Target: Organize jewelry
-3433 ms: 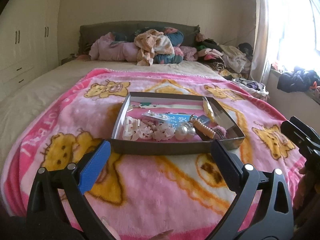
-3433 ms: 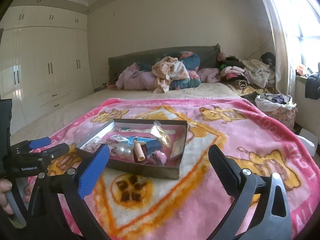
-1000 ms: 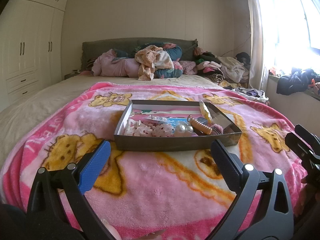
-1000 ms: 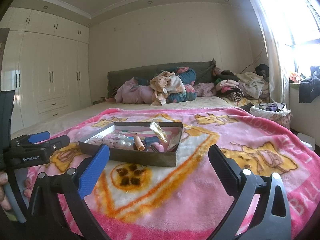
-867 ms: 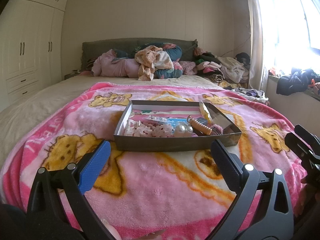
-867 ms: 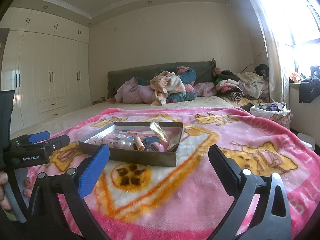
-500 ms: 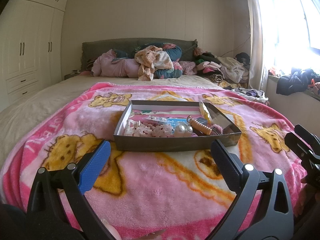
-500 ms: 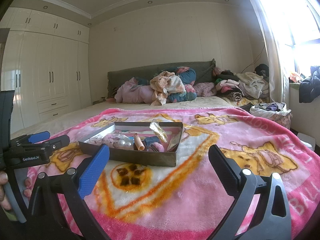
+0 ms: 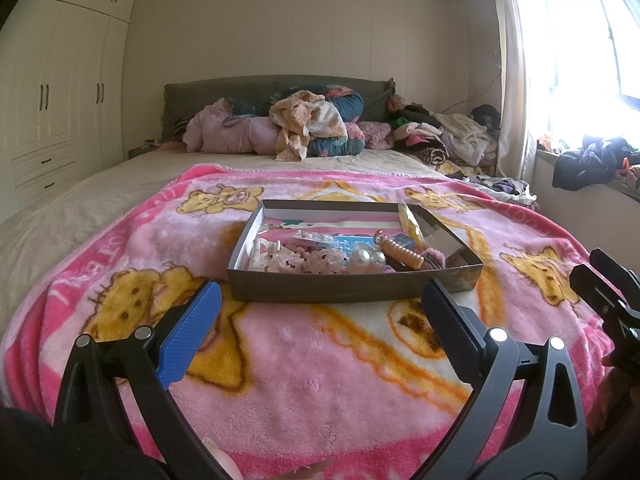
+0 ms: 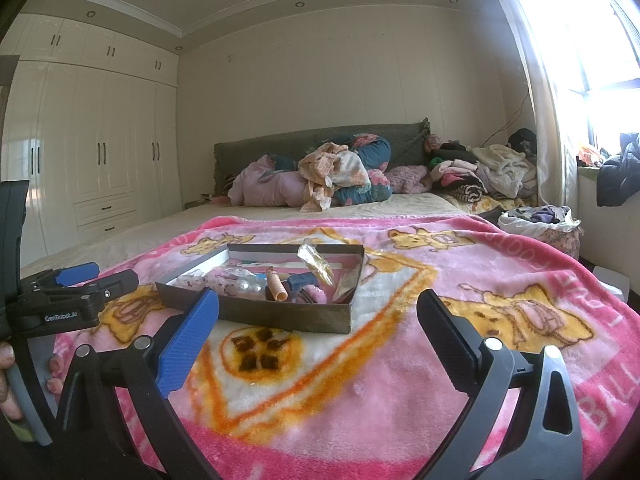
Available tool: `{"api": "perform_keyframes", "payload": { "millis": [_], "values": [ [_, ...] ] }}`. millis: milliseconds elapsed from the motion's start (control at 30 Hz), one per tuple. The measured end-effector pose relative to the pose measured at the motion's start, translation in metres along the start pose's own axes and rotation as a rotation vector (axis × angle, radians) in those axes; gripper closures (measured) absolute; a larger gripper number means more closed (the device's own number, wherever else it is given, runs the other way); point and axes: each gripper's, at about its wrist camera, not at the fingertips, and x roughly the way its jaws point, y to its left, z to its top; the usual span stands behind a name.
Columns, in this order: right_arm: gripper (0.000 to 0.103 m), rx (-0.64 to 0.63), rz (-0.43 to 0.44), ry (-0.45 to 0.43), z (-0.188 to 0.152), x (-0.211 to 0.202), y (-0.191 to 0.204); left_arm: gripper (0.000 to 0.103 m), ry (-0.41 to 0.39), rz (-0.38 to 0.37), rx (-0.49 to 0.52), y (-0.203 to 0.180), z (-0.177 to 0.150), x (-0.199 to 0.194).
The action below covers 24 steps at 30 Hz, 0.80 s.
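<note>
A shallow grey box [image 9: 352, 286] lies on a pink bear-print blanket [image 9: 320, 360] on the bed. It holds several trinkets: pink hair clips [image 9: 316, 258], pearl beads [image 9: 366, 257], a tan ribbed piece [image 9: 402, 255] and a yellow wrapper [image 9: 410, 222]. My left gripper [image 9: 320, 316] is open and empty, in front of the box's near wall. My right gripper [image 10: 318, 324] is open and empty, to the right of the box [image 10: 288, 318]. The left gripper also shows in the right wrist view [image 10: 76, 292].
Piled clothes and pillows [image 9: 308, 128] lie at the headboard. More clothes [image 9: 452, 140] are heaped at the far right by the window. White wardrobes [image 10: 100, 168] line the left wall. A basket of laundry [image 10: 540, 224] stands beside the bed.
Over the last second nothing has visibly moved. Since 3.4 s ago both grippers have dropped lower and tilted up, so the box looks flatter.
</note>
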Motion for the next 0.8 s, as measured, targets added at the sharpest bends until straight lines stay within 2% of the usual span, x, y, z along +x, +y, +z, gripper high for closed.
{"api": "perform_keyframes", "payload": {
  "millis": [800],
  "values": [
    [0.006, 0.007, -0.018, 0.01, -0.0001, -0.0001, -0.0048, 0.011, 0.022, -0.021, -0.032, 0.0043, 0.0027, 0.0055]
  ]
}}
